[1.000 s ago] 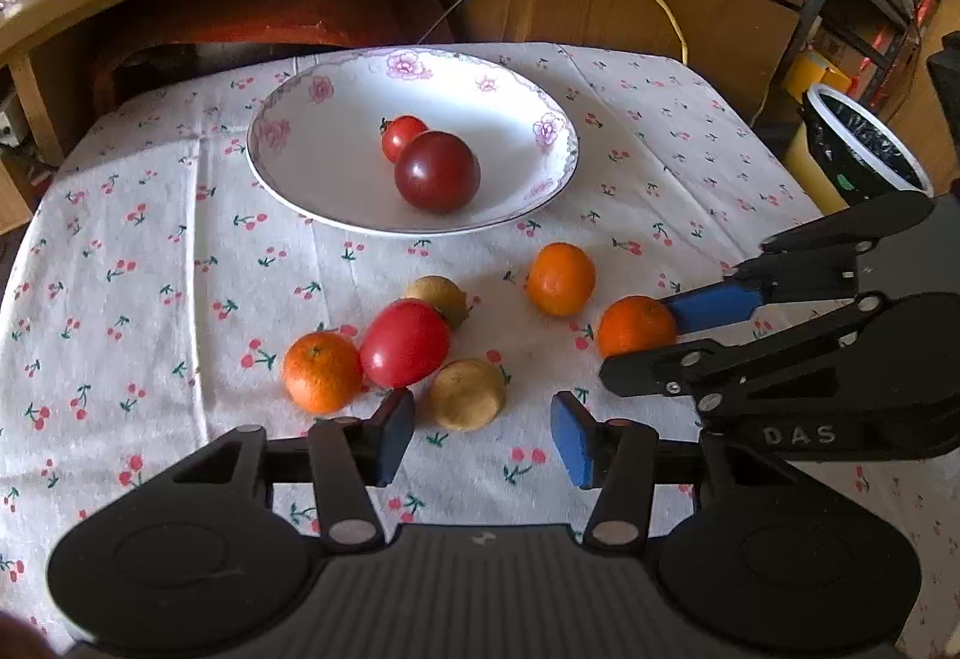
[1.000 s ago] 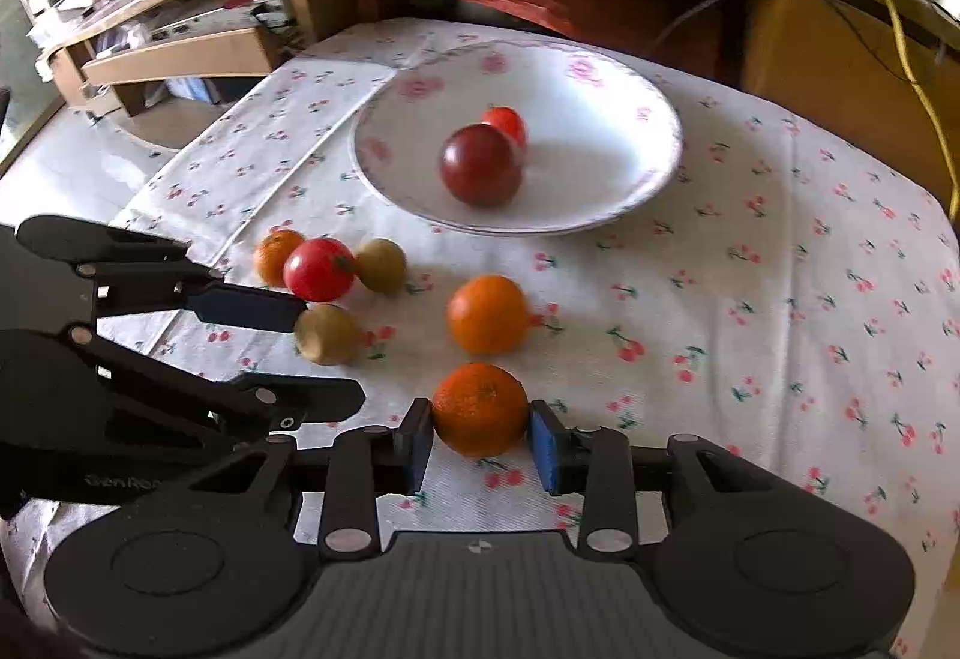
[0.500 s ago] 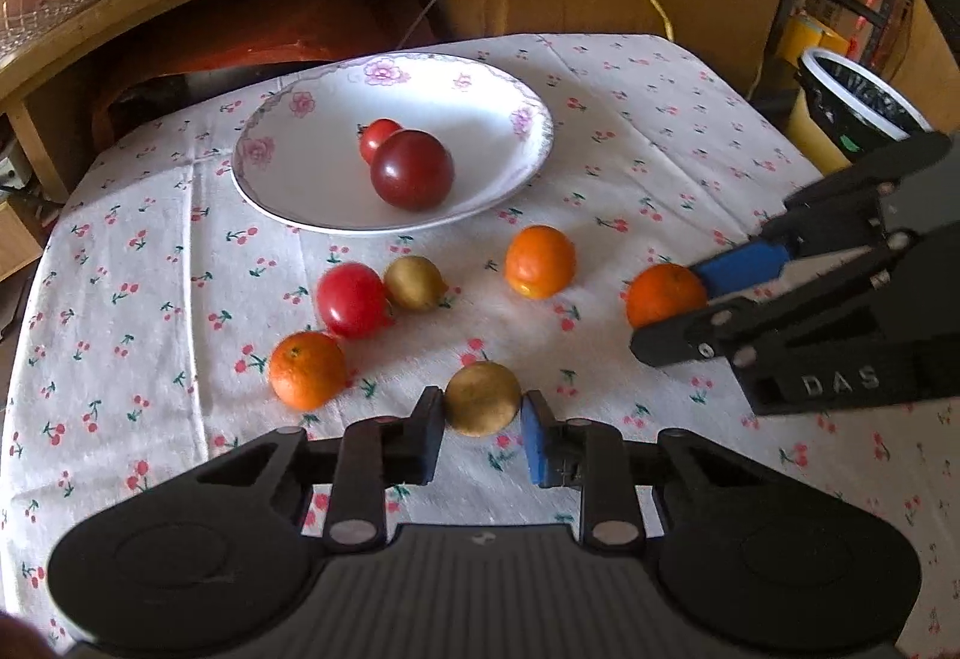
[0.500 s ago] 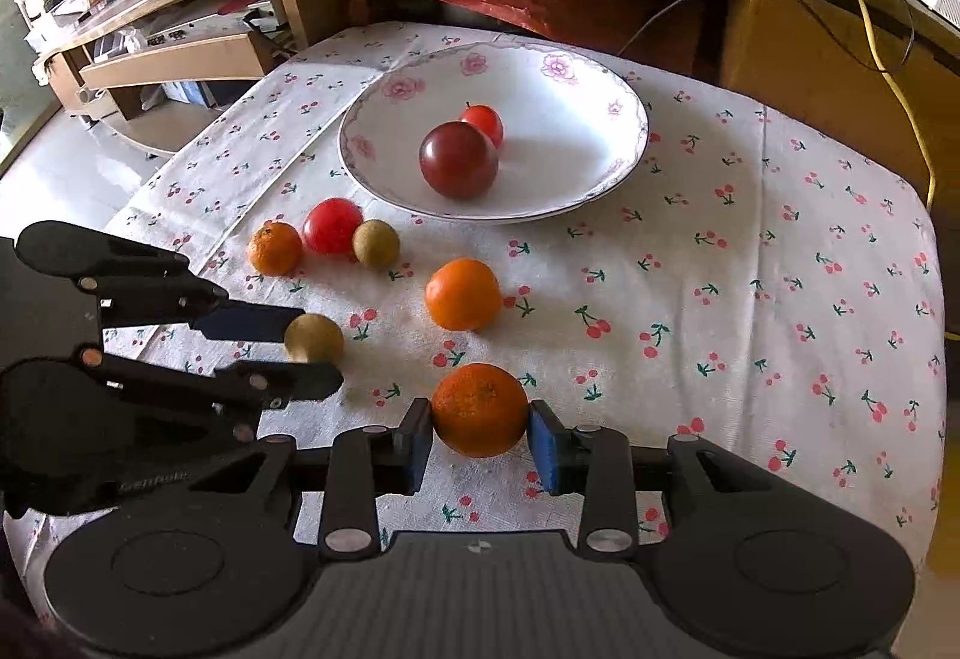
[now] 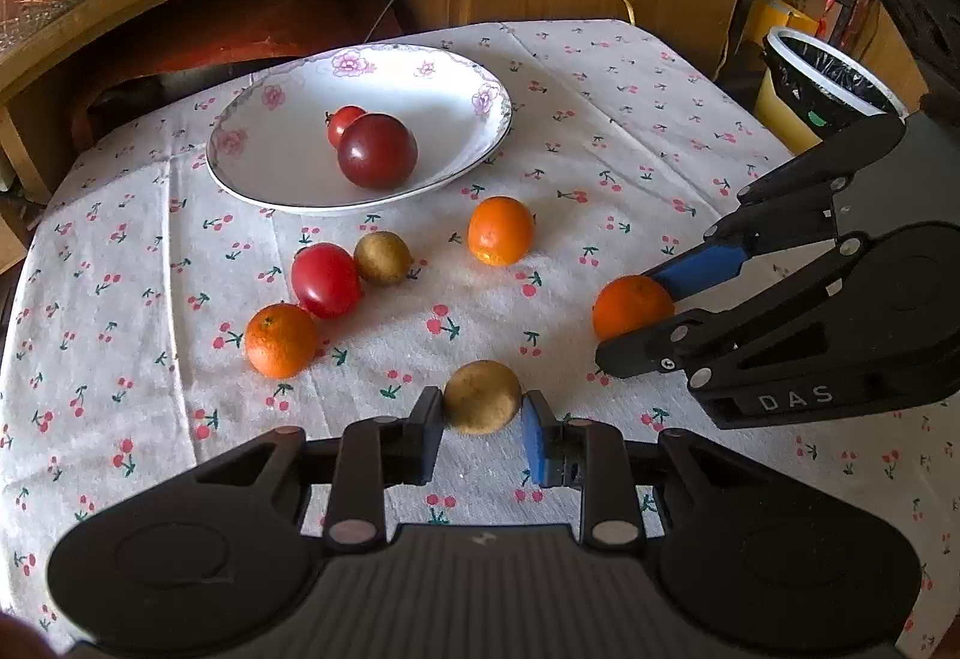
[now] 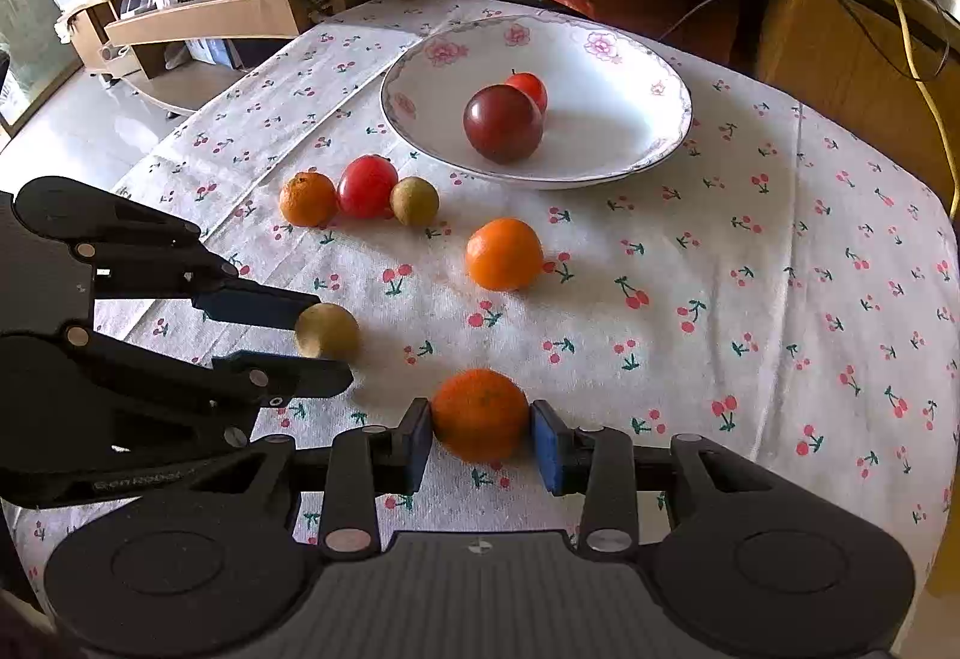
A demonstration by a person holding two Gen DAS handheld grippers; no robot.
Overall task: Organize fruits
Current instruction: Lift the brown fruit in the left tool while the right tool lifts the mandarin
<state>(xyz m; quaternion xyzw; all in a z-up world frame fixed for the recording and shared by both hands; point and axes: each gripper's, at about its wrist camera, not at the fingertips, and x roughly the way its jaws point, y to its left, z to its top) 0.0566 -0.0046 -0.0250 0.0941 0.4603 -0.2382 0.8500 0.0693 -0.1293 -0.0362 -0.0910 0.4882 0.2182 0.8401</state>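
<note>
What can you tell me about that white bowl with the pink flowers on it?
The bowl is wide, shallow and glossy white, like glazed ceramic, with pink flowers and a thin dark line round its rim. It sits upright on the cherry-print cloth, towards the far side of the table, untouched by either gripper. Inside lie a dark red plum and, just behind it, apparently touching, a small red tomato. The other fruits lie on the cloth outside it.

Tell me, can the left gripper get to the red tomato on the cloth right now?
Probably not yet: the left gripper is shut on the brown fruit. The path to the red tomato looks open otherwise.
</note>
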